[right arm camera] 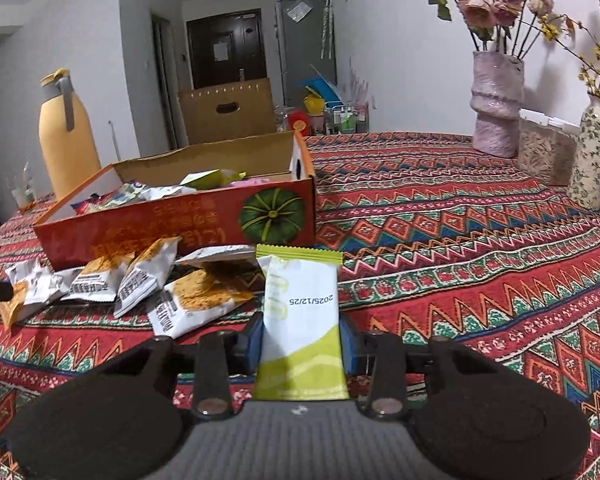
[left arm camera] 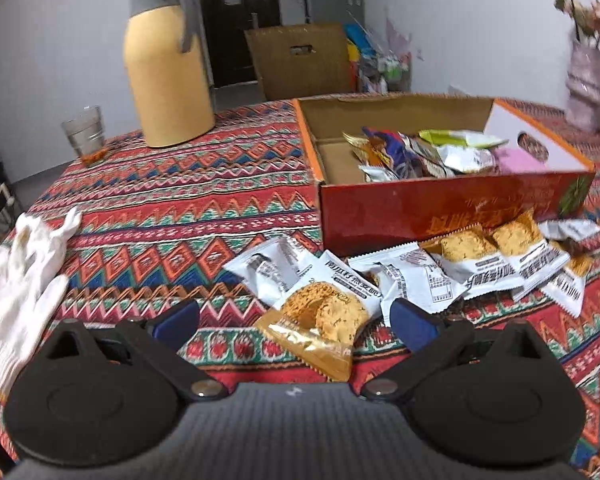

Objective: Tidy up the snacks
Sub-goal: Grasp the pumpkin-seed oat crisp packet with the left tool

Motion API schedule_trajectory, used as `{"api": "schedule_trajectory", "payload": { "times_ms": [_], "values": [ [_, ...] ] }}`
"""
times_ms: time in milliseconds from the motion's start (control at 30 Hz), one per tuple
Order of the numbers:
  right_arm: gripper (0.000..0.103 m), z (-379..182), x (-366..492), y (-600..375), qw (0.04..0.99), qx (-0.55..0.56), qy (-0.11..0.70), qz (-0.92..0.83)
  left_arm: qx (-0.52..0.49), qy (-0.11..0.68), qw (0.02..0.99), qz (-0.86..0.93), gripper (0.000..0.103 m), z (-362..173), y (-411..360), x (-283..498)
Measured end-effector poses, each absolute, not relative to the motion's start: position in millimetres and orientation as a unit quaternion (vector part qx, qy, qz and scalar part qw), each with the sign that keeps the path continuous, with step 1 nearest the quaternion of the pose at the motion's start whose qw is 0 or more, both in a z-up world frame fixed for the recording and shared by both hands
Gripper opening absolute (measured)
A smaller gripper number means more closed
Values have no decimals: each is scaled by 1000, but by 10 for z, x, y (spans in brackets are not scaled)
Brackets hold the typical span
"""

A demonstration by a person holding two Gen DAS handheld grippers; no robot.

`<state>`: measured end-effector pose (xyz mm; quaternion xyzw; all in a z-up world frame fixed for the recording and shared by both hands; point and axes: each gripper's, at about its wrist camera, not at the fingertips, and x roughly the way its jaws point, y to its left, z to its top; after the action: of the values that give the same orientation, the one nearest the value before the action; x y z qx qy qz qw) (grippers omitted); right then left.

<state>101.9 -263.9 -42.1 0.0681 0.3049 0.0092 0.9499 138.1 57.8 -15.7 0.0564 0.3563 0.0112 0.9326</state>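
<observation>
The right gripper (right arm camera: 302,338) clamps a green-and-white snack packet (right arm camera: 302,320), seemingly ready to lift into the open red box (right arm camera: 172,228), while the left gripper (left arm camera: 294,320) hovers open over a cracker packet (left arm camera: 320,328).

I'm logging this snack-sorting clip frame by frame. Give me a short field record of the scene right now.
left gripper: open, empty, low over a cookie packet
right gripper: shut on green-and-white packet
box: red, open, partly filled with snacks
loose packets: on the tablecloth in front of the box
thermos: behind the box, upright
</observation>
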Motion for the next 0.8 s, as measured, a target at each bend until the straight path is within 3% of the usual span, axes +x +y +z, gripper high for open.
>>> {"api": "schedule_trajectory", "payload": {
  "times_ms": [133, 167, 233, 333, 567, 700, 800],
  "values": [
    [37, -438, 1018, -2675, 950, 74, 303, 4, 72, 373, 925, 5, 99, -286, 528, 1526],
    [37, -440, 1017, -2684, 950, 75, 302, 3, 73, 378, 923, 1, 95, -311, 517, 1546],
    [37, -445, 1016, -2703, 950, 78, 301, 2, 76, 390, 918, -11, 73, -357, 490, 1561],
    [37, -453, 1016, -2727, 950, 81, 301, 1, 74, 396, 915, -28, 62, -370, 477, 1507],
    [37, -474, 1011, -2737, 950, 85, 300, 6, 63, 407, 910, -44, 62, -351, 426, 1280],
    [37, -482, 1012, -2741, 950, 87, 301, 11, 58, 405, 911, -44, 80, -295, 398, 1245],
    [37, -489, 1012, -2745, 950, 89, 301, 14, 62, 398, 915, -37, 81, -262, 364, 1305]
  ]
}}
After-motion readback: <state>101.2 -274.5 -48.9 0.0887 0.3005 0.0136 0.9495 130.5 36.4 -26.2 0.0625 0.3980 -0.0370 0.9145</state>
